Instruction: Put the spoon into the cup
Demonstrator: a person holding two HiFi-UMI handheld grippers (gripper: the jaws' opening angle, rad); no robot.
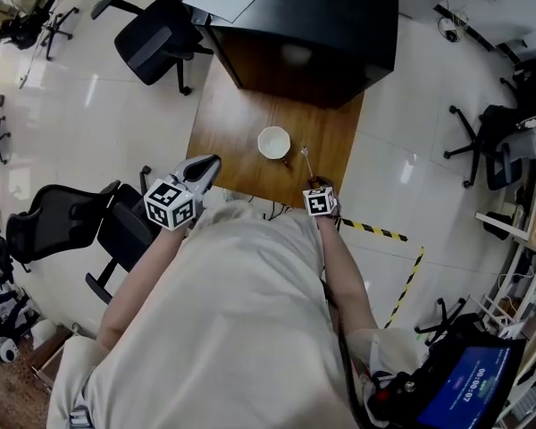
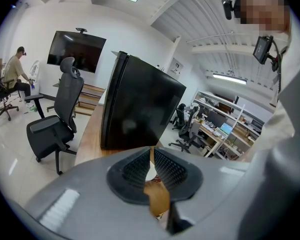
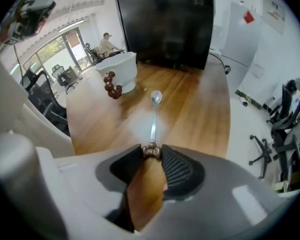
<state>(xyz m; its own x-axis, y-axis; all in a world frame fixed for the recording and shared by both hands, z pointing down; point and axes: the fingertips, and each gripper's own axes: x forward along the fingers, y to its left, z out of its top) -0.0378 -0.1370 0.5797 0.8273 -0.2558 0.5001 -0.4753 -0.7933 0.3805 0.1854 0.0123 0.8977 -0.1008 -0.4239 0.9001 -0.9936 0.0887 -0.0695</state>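
A white cup (image 1: 274, 142) with a brown beaded handle stands on the wooden table (image 1: 237, 128); in the right gripper view the cup (image 3: 121, 69) is at the upper left. The metal spoon (image 1: 306, 161) lies flat just right of it, bowl pointing away from me. My right gripper (image 1: 316, 183) points steeply down at the spoon's near end. In its own view the right gripper (image 3: 151, 151) has both tips against the brown end of the spoon (image 3: 153, 121). My left gripper (image 1: 213, 161) hovers at the table's near left edge, its jaws together and empty (image 2: 151, 154).
A large black cabinet (image 1: 313, 34) fills the far half of the table behind the cup. Black office chairs stand at the left (image 1: 62, 226) and far left (image 1: 156, 34). Yellow-black tape (image 1: 375, 231) marks the floor on the right.
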